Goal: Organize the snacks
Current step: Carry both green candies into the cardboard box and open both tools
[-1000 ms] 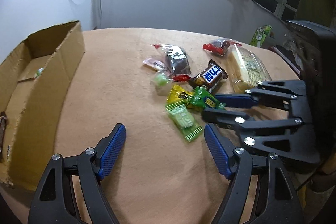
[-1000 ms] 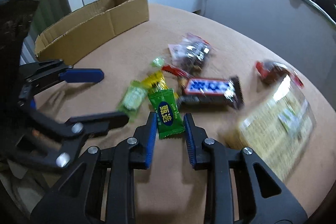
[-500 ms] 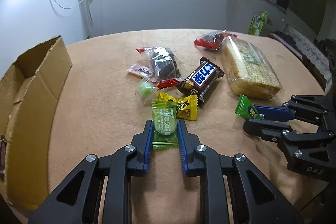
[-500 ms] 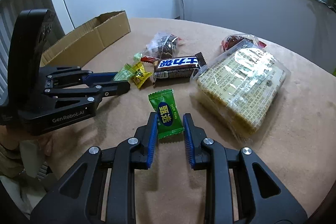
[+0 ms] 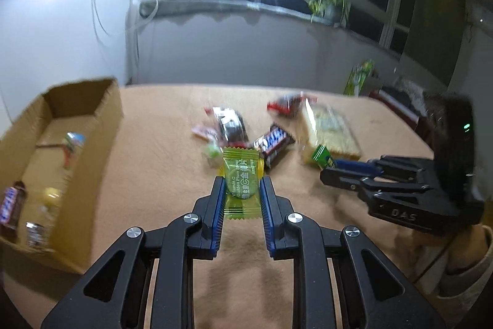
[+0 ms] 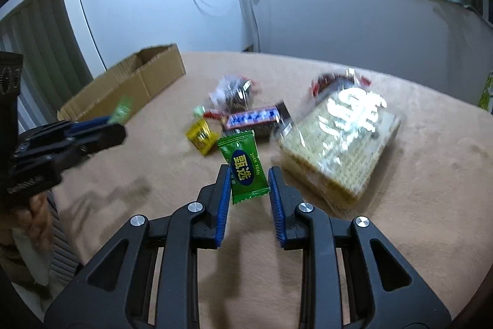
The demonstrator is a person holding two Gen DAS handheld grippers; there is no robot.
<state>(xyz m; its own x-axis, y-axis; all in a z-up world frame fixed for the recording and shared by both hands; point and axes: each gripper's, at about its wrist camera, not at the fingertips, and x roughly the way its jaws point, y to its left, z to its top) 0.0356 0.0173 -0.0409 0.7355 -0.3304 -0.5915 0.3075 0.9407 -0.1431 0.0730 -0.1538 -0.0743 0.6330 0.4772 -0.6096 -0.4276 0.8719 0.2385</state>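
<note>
At the far left stands the cardboard box, open at the top, with a few wrapped snacks already lying inside. The left gripper is clenched on a light green candy, which sits lengthwise between the blue pads and is lifted clear of the tabletop. The box lies to the left of this gripper and a little farther off, its long axis running from near to far, so the left hand is the nearer of the two to it; I judge that the coming move is a swing leftward over the box's near wall before letting go.

In the middle of the tabletop the remaining pile lies: a yellow candy, a chocolate bar, a clear bag of dark pieces, and a large pack of crackers to the right.

Farther right, the right gripper is grasping a dark green candy, also raised off the tabletop and well apart from the box.
</note>
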